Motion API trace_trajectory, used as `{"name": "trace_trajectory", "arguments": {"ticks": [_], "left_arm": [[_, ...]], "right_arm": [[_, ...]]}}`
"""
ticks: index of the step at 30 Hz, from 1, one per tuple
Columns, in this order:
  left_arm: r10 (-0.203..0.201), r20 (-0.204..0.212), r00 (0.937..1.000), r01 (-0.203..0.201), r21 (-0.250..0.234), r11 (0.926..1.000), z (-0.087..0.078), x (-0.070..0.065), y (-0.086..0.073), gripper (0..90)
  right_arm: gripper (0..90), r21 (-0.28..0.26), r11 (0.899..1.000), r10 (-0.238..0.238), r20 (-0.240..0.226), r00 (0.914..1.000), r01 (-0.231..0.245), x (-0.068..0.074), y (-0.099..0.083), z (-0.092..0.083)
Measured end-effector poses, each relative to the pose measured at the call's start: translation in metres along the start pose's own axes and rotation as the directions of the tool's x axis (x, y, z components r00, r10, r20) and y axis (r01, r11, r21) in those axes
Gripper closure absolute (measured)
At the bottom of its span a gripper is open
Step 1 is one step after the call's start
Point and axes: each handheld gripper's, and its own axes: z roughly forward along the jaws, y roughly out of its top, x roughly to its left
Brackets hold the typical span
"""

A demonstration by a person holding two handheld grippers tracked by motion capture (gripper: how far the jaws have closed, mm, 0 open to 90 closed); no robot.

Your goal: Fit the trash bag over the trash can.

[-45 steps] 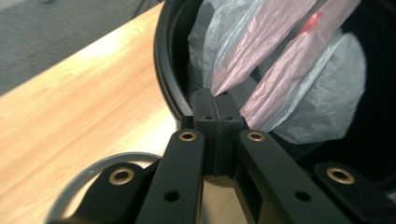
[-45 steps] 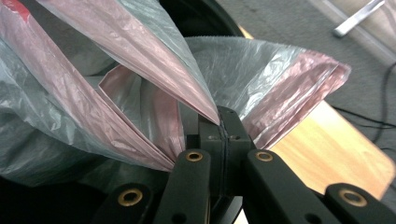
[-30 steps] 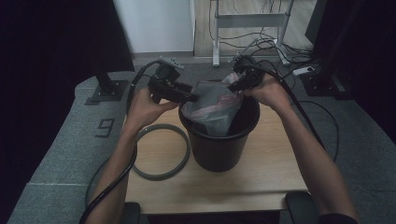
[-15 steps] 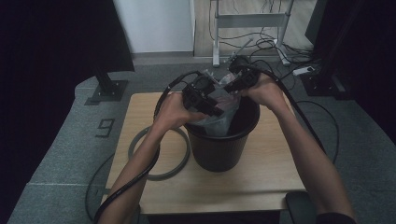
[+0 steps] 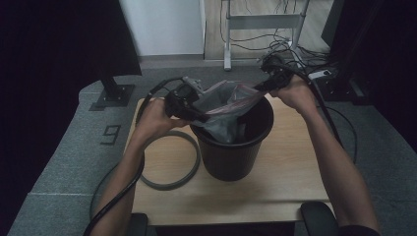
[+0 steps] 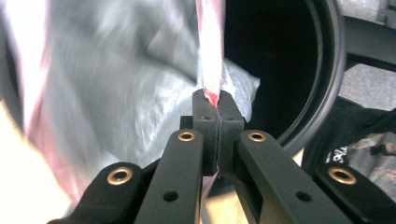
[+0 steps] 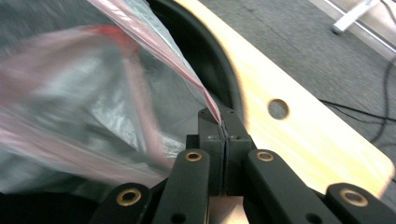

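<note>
A grey plastic bag with a pink-red rim point(image 5: 231, 101) hangs stretched over the mouth of a black bucket point(image 5: 236, 152) on the wooden table. My left gripper point(image 5: 199, 117) sits at the bucket's left rim; its jaws have just been closing and are now shut on the bag's red rim point(image 6: 212, 91). At the bucket's far right rim my right gripper point(image 5: 263, 84) is shut on the opposite edge of the bag point(image 7: 212, 108). The bag's lower part drops inside the bucket.
A grey ring point(image 5: 169, 182) lies flat on the table point(image 5: 290, 172) left of the bucket. Cables trail from both grippers. Grey carpet surrounds the table, with a monitor stand point(image 5: 115, 93) at far left and a metal frame point(image 5: 260, 24) with loose cables behind.
My left hand has moved right to the bucket's left rim and its jaws have shut on the bag's rim. The right hand has shifted right, pulling the bag wider.
</note>
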Motion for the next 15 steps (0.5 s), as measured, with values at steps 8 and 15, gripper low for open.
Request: {"name": "trace_trajectory", "arguments": {"ticks": [8, 15], "left_arm": [[-0.073, 0.010, 0.9973, 0.073, -0.037, 0.9966, -0.020, 0.024, -0.034, 89.4], [-0.109, -0.024, 0.9938, 0.107, -0.085, 0.9907, -0.022, 0.023, -0.028, 57.2]], "right_arm": [[87.6, -0.011, 0.997, 0.077, -0.006, 0.9970, -0.077, -0.030, -0.022, -0.009], [80.0, 0.001, 1.000, 0.031, 0.012, 0.9994, -0.031, -0.019, -0.015, -0.005]]}}
